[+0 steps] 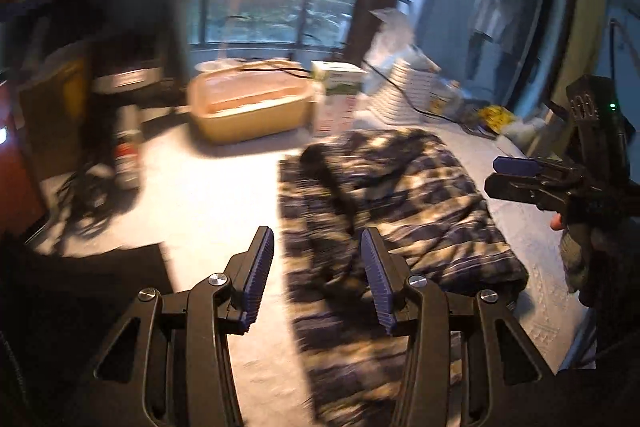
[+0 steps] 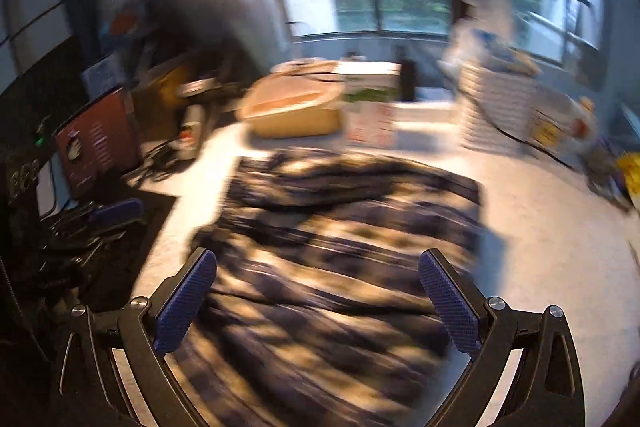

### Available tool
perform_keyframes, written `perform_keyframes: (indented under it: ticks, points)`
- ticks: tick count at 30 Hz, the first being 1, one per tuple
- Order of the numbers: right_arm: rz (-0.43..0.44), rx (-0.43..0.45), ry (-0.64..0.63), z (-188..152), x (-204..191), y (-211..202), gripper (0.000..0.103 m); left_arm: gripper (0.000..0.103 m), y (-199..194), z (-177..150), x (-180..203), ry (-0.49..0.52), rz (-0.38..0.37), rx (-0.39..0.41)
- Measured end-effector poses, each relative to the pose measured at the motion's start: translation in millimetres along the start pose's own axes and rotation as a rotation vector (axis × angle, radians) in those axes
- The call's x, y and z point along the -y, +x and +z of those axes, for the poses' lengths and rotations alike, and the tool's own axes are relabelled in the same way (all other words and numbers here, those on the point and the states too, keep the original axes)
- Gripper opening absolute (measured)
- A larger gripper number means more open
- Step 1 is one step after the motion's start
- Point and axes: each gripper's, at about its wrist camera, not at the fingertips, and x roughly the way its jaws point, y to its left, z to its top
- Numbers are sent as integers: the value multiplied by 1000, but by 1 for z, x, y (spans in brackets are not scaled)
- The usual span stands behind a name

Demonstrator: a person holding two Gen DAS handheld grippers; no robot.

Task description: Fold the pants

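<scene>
Dark blue and cream plaid pants (image 1: 400, 211) lie in a folded, rumpled pile on the white table (image 1: 208, 195). My left gripper (image 1: 318, 239) is open and empty, held above the pile's left near edge. My right gripper (image 2: 318, 263) is open and empty, held above the near part of the pants (image 2: 340, 247). The right gripper also shows in the left wrist view (image 1: 508, 175) at the right, above the table beside the pants. The left gripper shows in the right wrist view (image 2: 108, 215) at the left. Both views are blurred.
A tan plastic basin (image 1: 248, 107), a white and green carton (image 1: 340, 95) and a white basket (image 1: 408, 87) stand at the back of the table. A can (image 1: 128, 155) and tangled cables (image 1: 88, 195) sit at the left. A dark mat (image 1: 100, 279) lies at the near left.
</scene>
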Motion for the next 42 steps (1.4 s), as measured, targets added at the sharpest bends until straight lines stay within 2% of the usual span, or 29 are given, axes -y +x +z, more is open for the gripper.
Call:
perform_keyframes:
  ticks: [5,6,7,9,12,18,23,28,29,31,35,38,39,41,42]
  points:
    - [-45,-8,92,-20,47,-8,102,42,34,9,28,83,-44,-53]
    - [-37,-13,106,-25,54,-8,102,30,43,10,32,99,-35,-73]
    - [-32,-17,113,-29,57,-7,102,24,50,11,34,104,-30,-92]
    - [-31,-29,118,-34,61,-3,102,24,66,13,33,94,-7,-129]
    - [-11,-55,94,-38,56,8,102,14,81,14,25,72,44,-164]
    - [-36,-169,-45,-62,36,34,102,14,86,16,14,54,109,-176]
    - [-84,-206,-181,-84,22,28,101,16,90,17,-7,-3,100,-208]
    - [-79,-206,-189,-99,30,11,101,19,90,22,-5,30,96,-221]
    - [-78,-210,-186,-102,31,7,101,21,88,24,-5,39,94,-221]
    - [-74,-217,-178,-107,34,2,101,34,81,28,-7,42,95,-217]
    - [-50,-242,-143,-106,38,-9,101,40,60,37,-13,59,103,-179]
    - [-20,-145,-93,-93,45,-36,101,42,52,46,-16,78,112,-140]
    - [-27,-110,-90,-88,46,-42,99,43,52,50,-16,87,116,-131]
    - [-42,-46,-75,-75,52,-46,77,43,56,58,-13,102,128,-110]
    - [-44,-31,-54,-68,56,-44,61,43,57,62,-10,108,122,-102]
